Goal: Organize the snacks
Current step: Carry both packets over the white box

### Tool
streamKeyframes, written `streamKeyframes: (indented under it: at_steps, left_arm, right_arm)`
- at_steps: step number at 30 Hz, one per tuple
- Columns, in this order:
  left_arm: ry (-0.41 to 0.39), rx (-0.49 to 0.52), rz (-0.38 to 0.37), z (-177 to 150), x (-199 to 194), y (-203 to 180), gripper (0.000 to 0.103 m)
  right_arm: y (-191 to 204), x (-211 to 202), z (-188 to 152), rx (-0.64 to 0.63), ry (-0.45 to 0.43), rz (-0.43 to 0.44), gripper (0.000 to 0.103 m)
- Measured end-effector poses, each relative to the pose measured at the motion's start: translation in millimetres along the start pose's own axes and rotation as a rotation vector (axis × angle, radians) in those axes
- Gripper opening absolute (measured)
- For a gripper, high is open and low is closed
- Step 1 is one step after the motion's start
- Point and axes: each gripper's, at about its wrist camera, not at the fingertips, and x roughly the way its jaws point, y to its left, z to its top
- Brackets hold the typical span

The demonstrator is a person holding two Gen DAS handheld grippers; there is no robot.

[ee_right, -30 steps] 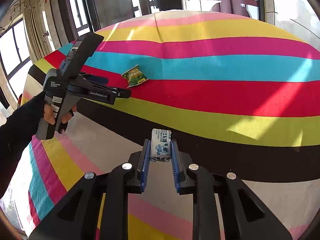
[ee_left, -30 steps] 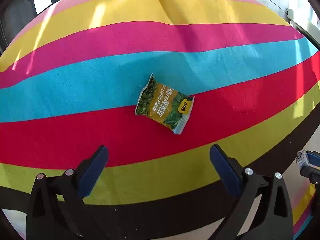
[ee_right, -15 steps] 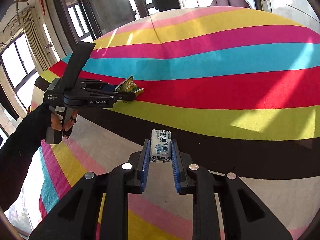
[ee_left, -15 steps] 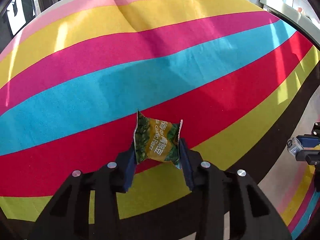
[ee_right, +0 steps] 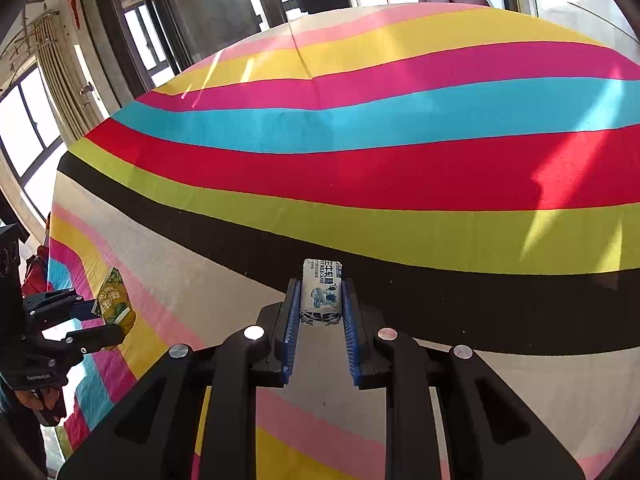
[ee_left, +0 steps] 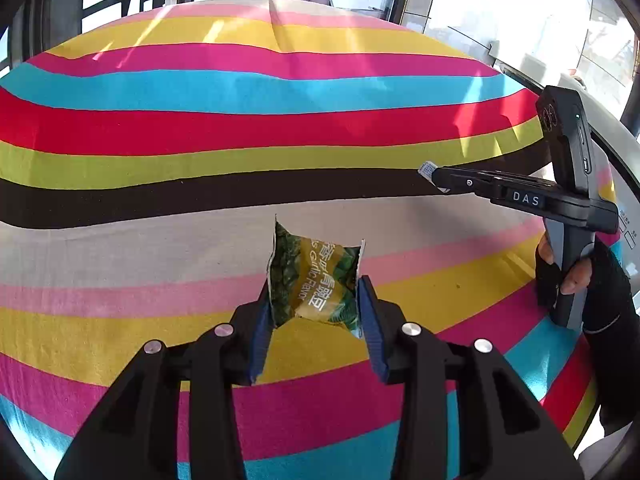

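My left gripper [ee_left: 316, 300] is shut on a green and yellow snack packet [ee_left: 314, 280] and holds it above the striped cloth [ee_left: 240, 96]; the packet is creased between the blue pads. The same packet [ee_right: 114, 304] and left gripper [ee_right: 108, 316] show at the far left of the right wrist view. My right gripper [ee_right: 320, 300] is shut on a small white and blue candy packet [ee_right: 322, 290], held above the cloth. That right gripper [ee_left: 434, 174] shows at the right of the left wrist view with the candy's end [ee_left: 428, 170] sticking out.
The table is covered by a cloth [ee_right: 400, 168] with stripes of several colours. Windows and a curtain [ee_right: 68, 76] stand behind the table's far left. The person's gloved hand [ee_left: 568, 276] holds the right gripper's handle.
My left gripper closed on the green packet, lifted it off the red stripe and drew it back toward the near side of the table. The right gripper kept its hold on the candy.
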Motion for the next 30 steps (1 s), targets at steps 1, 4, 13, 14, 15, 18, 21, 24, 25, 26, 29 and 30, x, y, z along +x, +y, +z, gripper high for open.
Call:
streamKeyframes:
  at_steps: [1, 4, 13, 14, 15, 18, 21, 24, 25, 26, 29, 30]
  left_arm:
    - [-0.003, -0.005, -0.002, -7.8, -5.8, -1.3, 0.040]
    - [-0.004, -0.015, 0.002, -28.6, -21.2, -0.8, 0.040]
    - [-0.015, -0.092, 0.008, -76.3, -53.8, 18.2, 0.040]
    - [-0.019, -0.102, 0.008, -80.2, -56.3, 20.4, 0.040]
    - [-0.023, -0.113, 0.007, -82.8, -58.1, 23.0, 0.040]
    - [-0.040, -0.139, 0.006, -92.8, -66.3, 28.4, 0.040]
    - [-0.066, -0.152, 0.015, -101.4, -76.8, 32.0, 0.040]
    - [-0.091, -0.160, 0.036, -111.7, -88.0, 34.1, 0.040]
    - [-0.098, -0.166, 0.038, -117.3, -92.9, 35.1, 0.040]
    - [-0.104, -0.171, 0.043, -122.1, -96.9, 36.2, 0.040]
    - [-0.117, -0.188, 0.060, -137.9, -110.4, 41.0, 0.040]
    - [-0.121, -0.194, 0.067, -143.3, -115.5, 43.1, 0.040]
  right_arm:
    - [1.5, 1.2, 0.0, -0.007, 0.007, -0.014, 0.020]
    - [11.8, -3.0, -5.7, -0.012, 0.033, -0.033, 0.020]
    - [87.4, -46.9, -47.8, -0.057, -0.009, 0.031, 0.020]
    - [97.6, -49.3, -52.6, -0.070, -0.009, 0.040, 0.020]
    - [107.4, -51.2, -56.9, -0.085, -0.010, 0.047, 0.020]
    - [133.6, -53.8, -65.8, -0.127, -0.006, 0.055, 0.020]
    - [155.8, -55.6, -72.5, -0.158, -0.005, 0.064, 0.020]
    - [173.4, -55.6, -80.5, -0.173, 0.003, 0.085, 0.020]
    - [179.2, -55.6, -84.0, -0.180, 0.007, 0.088, 0.020]
    - [186.4, -54.5, -87.6, -0.188, 0.014, 0.093, 0.020]
    - [205.8, -54.3, -99.0, -0.219, 0.029, 0.104, 0.020]
    - [212.0, -54.0, -102.1, -0.229, 0.033, 0.108, 0.020]
